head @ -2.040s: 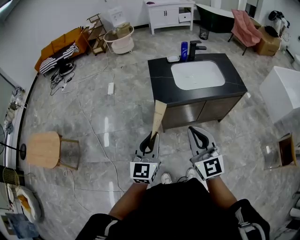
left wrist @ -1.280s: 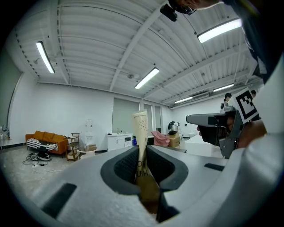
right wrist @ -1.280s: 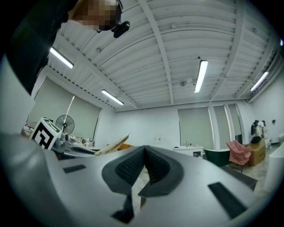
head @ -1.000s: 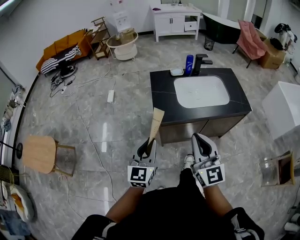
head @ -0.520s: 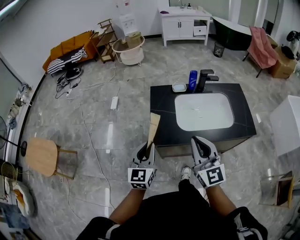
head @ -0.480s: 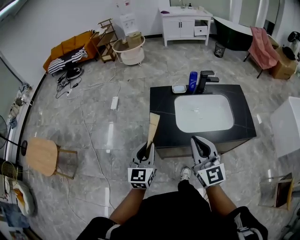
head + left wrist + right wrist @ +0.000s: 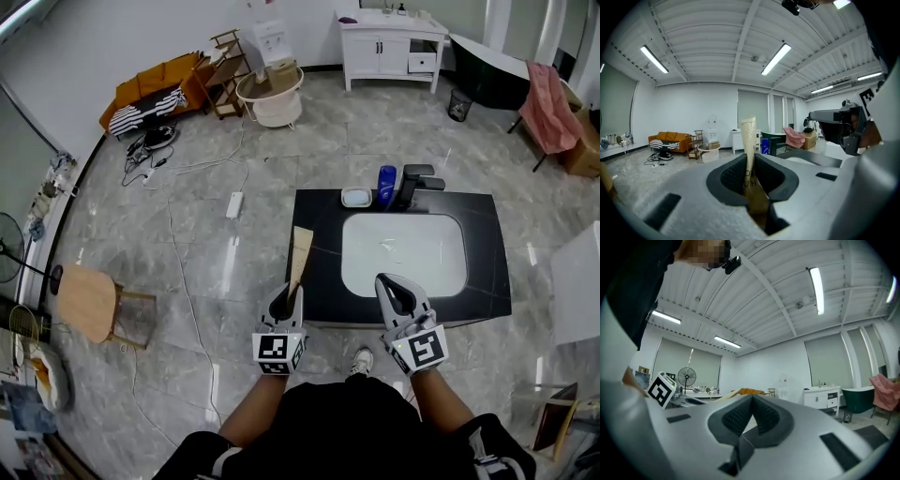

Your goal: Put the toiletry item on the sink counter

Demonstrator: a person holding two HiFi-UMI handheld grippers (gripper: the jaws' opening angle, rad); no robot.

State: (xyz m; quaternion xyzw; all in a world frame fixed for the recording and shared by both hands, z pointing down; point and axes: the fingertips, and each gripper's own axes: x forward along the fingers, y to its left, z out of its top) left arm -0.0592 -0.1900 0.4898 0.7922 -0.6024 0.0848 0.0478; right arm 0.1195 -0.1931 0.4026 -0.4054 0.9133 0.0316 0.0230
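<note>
A long tan toiletry box (image 7: 298, 259) stands up out of my left gripper (image 7: 285, 298), whose jaws are shut on its lower end. In the left gripper view the box (image 7: 749, 140) rises upright between the dark pads. Its top reaches over the left front corner of the black sink counter (image 7: 317, 246), which holds a white basin (image 7: 403, 253). My right gripper (image 7: 397, 294) hovers at the counter's front edge, shut with nothing in it, its pads meeting at the tip (image 7: 751, 401). At the back of the counter stand a blue bottle (image 7: 386, 185), a soap dish (image 7: 356, 197) and a black faucet (image 7: 414, 183).
A wooden stool (image 7: 86, 302) stands on the marble floor to the left. A power strip (image 7: 233, 204) with trailing cable lies left of the counter. Farther back are an orange sofa (image 7: 155, 89), a round white tub (image 7: 269, 97) and a white vanity (image 7: 392, 36).
The person has walked up to the sink counter, which now lies right in front of both grippers. The box stays held in the left gripper; the right stays shut.
</note>
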